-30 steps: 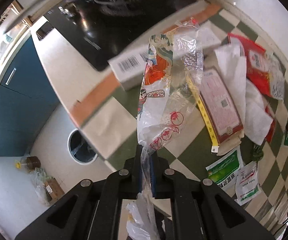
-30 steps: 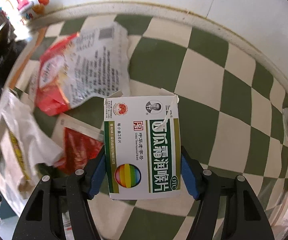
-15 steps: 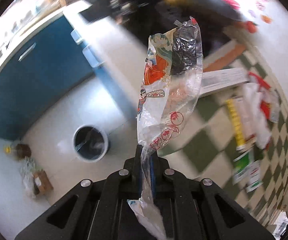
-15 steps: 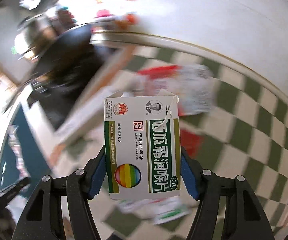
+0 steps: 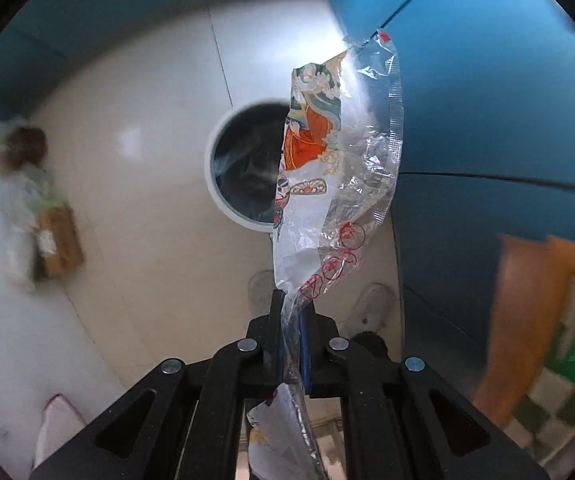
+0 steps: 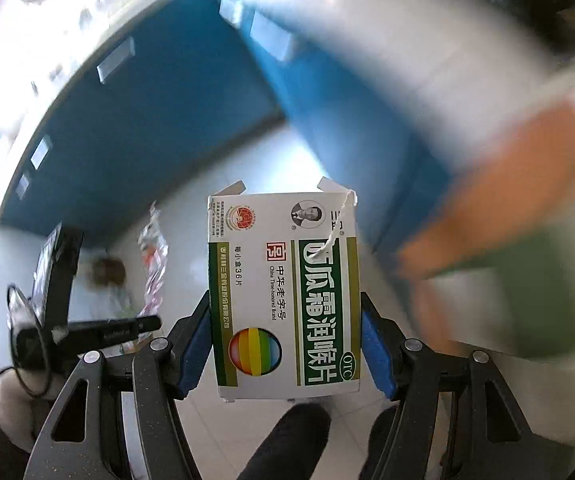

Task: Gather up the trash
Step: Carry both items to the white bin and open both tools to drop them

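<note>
My left gripper (image 5: 290, 312) is shut on a clear plastic wrapper (image 5: 339, 168) with a printed orange figure; the wrapper stands up from the jaws and hangs over the floor. Beyond it, partly covered by the wrapper, a round white-rimmed trash bin (image 5: 243, 176) with a dark liner stands on the floor. My right gripper (image 6: 285, 340) is shut on a white and green medicine box (image 6: 287, 292), held by its two long sides between the blue pads. In the right wrist view the left gripper (image 6: 99, 332) and its wrapper (image 6: 153, 264) appear at lower left.
Blue cabinet fronts (image 5: 487, 112) rise close on the right of the bin. The table edge with orange trim (image 5: 527, 320) and checked cloth sits at far right. A cardboard box and bags (image 5: 51, 240) lie on the pale floor at left. A person's shoes (image 5: 371, 304) show below.
Both grippers have swung off the checked table and down toward the floor. The left gripper now points at the trash bin, which looks much larger. Both grips are unchanged.
</note>
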`<state>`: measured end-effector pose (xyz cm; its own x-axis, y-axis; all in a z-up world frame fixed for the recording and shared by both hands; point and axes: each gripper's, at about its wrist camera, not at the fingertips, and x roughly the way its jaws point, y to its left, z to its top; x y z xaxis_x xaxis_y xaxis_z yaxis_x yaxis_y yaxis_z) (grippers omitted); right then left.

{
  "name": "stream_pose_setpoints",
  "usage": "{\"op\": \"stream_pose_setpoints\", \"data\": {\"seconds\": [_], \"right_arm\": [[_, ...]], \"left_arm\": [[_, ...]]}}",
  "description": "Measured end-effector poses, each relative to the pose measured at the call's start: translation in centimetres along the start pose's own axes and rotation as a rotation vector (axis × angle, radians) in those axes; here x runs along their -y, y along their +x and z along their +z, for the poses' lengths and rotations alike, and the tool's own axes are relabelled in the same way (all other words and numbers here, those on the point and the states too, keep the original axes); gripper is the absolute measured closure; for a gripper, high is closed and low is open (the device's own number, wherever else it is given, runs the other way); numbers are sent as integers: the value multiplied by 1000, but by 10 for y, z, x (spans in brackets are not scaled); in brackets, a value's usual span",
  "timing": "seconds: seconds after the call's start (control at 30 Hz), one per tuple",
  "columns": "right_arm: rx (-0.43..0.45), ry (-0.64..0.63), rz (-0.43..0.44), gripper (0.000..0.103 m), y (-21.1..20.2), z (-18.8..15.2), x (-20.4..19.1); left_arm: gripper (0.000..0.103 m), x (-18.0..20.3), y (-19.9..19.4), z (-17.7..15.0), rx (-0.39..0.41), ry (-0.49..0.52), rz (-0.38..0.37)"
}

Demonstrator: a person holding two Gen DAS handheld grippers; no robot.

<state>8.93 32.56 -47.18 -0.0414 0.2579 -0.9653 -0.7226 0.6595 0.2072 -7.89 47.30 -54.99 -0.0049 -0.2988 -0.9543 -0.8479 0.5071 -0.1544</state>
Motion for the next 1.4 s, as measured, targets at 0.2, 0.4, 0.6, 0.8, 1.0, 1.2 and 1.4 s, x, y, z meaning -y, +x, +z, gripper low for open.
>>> {"op": "stream_pose_setpoints", "data": {"seconds": [0.2, 0.4, 0.6, 0.8, 1.0, 1.2, 1.4], "right_arm": [[-163, -66, -33, 35, 216, 7, -22], [-255, -117, -33, 35, 332, 13, -21], [-321, -168, -34, 35, 378, 7, -36], [-365, -186, -24, 21, 388, 13, -55], [-329, -174, -42, 8, 366, -6, -31], [-239, -247, -135, 0, 344, -15, -33], [-188, -255, -168, 0, 313, -24, -38]], "left_arm": [[99, -55, 169, 63, -171, -70, -129], [93, -82, 266, 88, -249, -119, -203], [3, -93, 269, 84, -203, -160, -220], [3, -114, 228, 77, -103, -198, -135], [3, -127, 179, 65, 99, -192, 85], [3, -125, 155, 50, 228, -189, 204], [3, -114, 123, 31, 286, -166, 234]]}}
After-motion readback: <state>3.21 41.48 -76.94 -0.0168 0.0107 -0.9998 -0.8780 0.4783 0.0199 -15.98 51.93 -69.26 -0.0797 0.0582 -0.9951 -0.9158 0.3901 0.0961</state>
